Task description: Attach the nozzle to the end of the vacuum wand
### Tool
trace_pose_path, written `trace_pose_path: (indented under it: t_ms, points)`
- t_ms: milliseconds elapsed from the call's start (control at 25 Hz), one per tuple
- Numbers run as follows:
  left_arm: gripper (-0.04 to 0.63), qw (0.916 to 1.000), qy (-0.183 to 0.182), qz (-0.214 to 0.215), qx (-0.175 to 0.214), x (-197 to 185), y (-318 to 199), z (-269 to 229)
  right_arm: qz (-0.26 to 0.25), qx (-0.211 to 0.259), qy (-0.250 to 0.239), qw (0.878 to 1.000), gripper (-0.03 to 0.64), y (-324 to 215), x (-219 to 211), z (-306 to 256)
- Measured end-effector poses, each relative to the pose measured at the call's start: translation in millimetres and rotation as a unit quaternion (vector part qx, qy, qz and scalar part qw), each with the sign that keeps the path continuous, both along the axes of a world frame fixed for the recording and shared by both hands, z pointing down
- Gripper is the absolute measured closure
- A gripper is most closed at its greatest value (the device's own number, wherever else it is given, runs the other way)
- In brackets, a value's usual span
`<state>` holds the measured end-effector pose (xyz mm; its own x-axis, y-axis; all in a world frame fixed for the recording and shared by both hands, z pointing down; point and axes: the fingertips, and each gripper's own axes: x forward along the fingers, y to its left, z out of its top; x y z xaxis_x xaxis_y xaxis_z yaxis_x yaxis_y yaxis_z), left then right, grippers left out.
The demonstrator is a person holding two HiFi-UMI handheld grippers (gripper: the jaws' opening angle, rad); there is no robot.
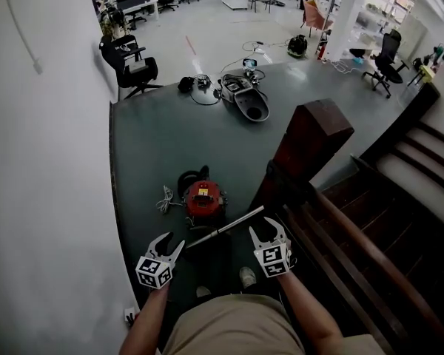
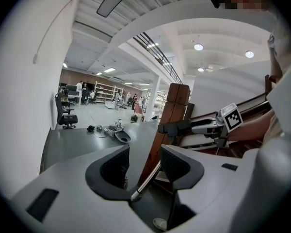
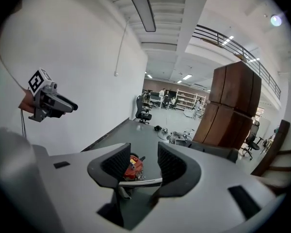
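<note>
**Head view, looking steeply down.** A person stands on a dark grey floor (image 1: 155,139) with a gripper in each hand. A red vacuum cleaner (image 1: 203,198) sits at 12 o'clock from the two grippers, with a loose white cable (image 1: 165,198) just beside it at 9 o'clock. The metal wand (image 1: 226,228) lies on the floor on the near side of the vacuum cleaner. It slants from a low end at 8 o'clock to a far end at 2 o'clock, near the foot of a brown wooden stair post (image 1: 311,143). The left gripper (image 1: 170,243) hangs by the wand's low end. Its fingers are moderately apart and the wand shows in the gap, with no pad pressing on it. The right gripper (image 1: 266,231) hangs above the far half of the wand. Its fingers are likewise moderately apart, and the wand runs crosswise below them, ungripped. Wooden stairs (image 1: 399,220) descend at 3 o'clock. A black office chair (image 1: 132,66) stands well apart at 11 o'clock.
</note>
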<state>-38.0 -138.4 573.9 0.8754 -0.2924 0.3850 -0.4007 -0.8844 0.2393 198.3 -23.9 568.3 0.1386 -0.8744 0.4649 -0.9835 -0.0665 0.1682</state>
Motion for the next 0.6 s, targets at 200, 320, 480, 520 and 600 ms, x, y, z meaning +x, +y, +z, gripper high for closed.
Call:
trace_pose_path:
  t_ms: [200, 320, 480, 520, 600]
  points:
    - [0.405, 1.0000, -0.007, 0.006, -0.002, 7, 0, 2, 0.019, 0.020, -0.014, 1.000, 0.479, 3, 7, -14]
    - [0.405, 0.9999, -0.011, 0.011, -0.004, 11, 1, 4, 0.019, 0.035, -0.027, 0.999, 0.499, 5, 8, -21]
    - [0.405, 0.9998, -0.008, 0.015, -0.009, 16, 4, 6, 0.012, 0.045, -0.036, 0.998, 0.499, 6, 6, -25]
    - [0.405, 0.9998, -0.007, 0.017, -0.010, 17, 5, 6, 0.011, 0.046, -0.037, 0.998, 0.499, 6, 5, -26]
    - [0.405, 0.9997, -0.007, 0.019, -0.012, 19, 5, 6, 0.010, 0.049, -0.036, 0.998, 0.499, 7, 5, -24]
